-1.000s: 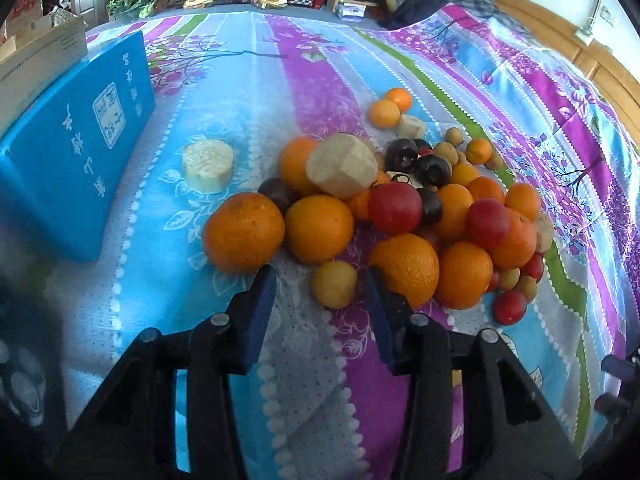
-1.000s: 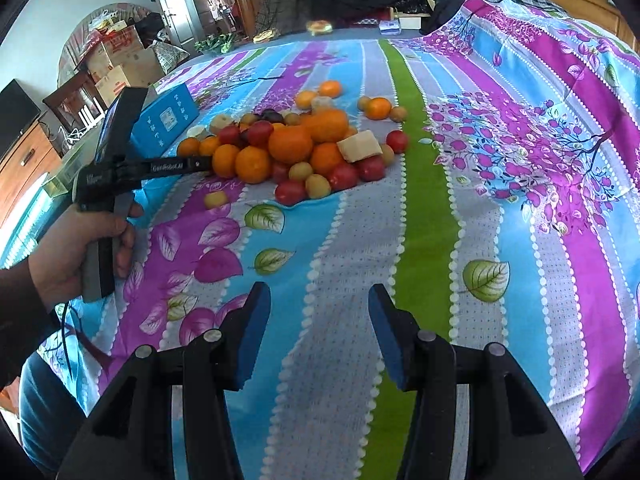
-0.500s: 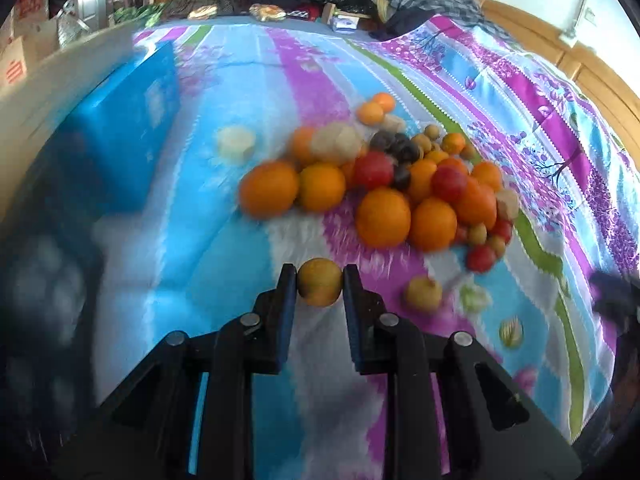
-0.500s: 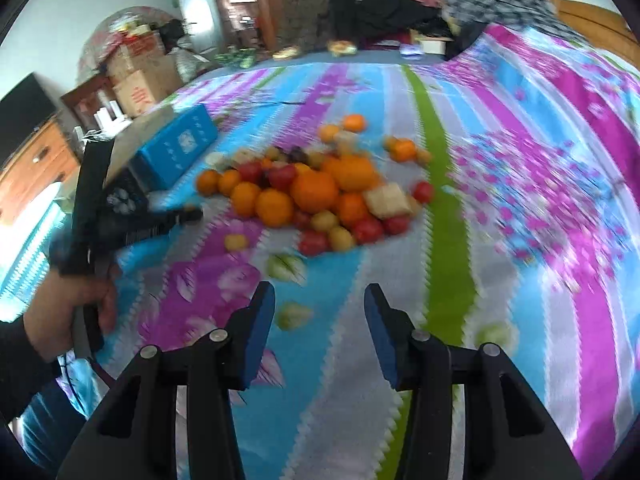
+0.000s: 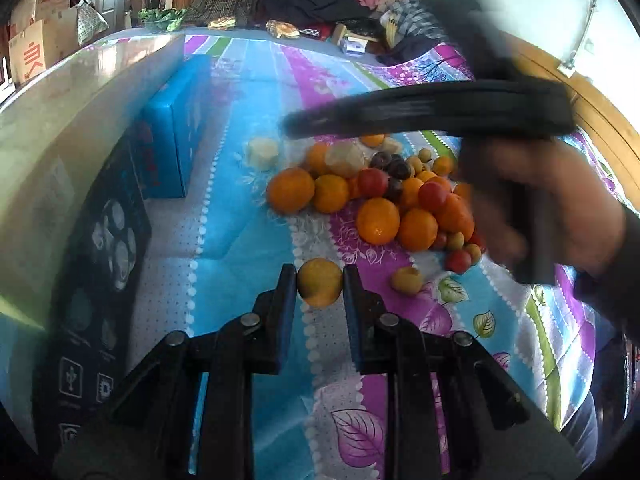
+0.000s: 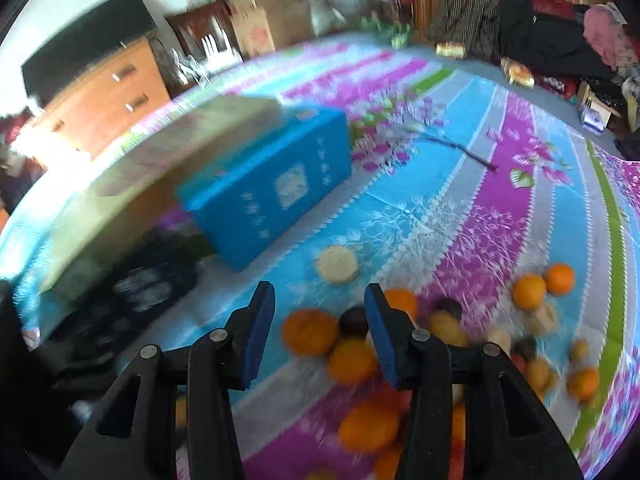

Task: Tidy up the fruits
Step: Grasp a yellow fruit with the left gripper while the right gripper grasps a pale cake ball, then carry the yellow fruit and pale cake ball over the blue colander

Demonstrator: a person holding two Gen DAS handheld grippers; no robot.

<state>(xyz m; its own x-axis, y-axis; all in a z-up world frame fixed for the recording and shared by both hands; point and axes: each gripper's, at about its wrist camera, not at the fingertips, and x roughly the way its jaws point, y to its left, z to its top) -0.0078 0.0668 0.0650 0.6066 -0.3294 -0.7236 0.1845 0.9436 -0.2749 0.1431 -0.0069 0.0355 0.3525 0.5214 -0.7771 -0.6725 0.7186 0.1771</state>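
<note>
1. While my left gripper [image 5: 320, 280] points down at the striped bedsheet [image 5: 248, 240], its jaws are pressed in on a small yellow fruit [image 5: 319, 282], round and smooth with an orange blush low on its skin; the fruit sits between the two pads, on my side of the fruit pile [image 5: 384, 200].
2. Just beside that held fruit, to its right and also short of the pile, a second small yellow fruit [image 5: 406, 280] lies loose on the sheet.
3. Beyond it the pile itself holds big oranges, red and dark plum-like fruits, small yellow ones and a pale cut chunk, all touching or crowded together.
4. Left of the pile, slightly apart, a pale round slice [image 5: 262, 153] lies alone; further left of the pile stands a blue box [image 5: 176, 140].
5. My right hand [image 5: 560, 208] grips its tool's handle above the right side of the pile, blurred, with the right gripper's [image 6: 318, 316] fingers reaching across over the far fruits.
6. From the right wrist view, that gripper stands partly open with nothing between its blue pads [image 6: 262, 332]; it hangs over the pile's left edge, an orange [image 6: 310, 332] and a dark fruit [image 6: 354, 322] showing in the gap, and the picture is smeared.
</note>
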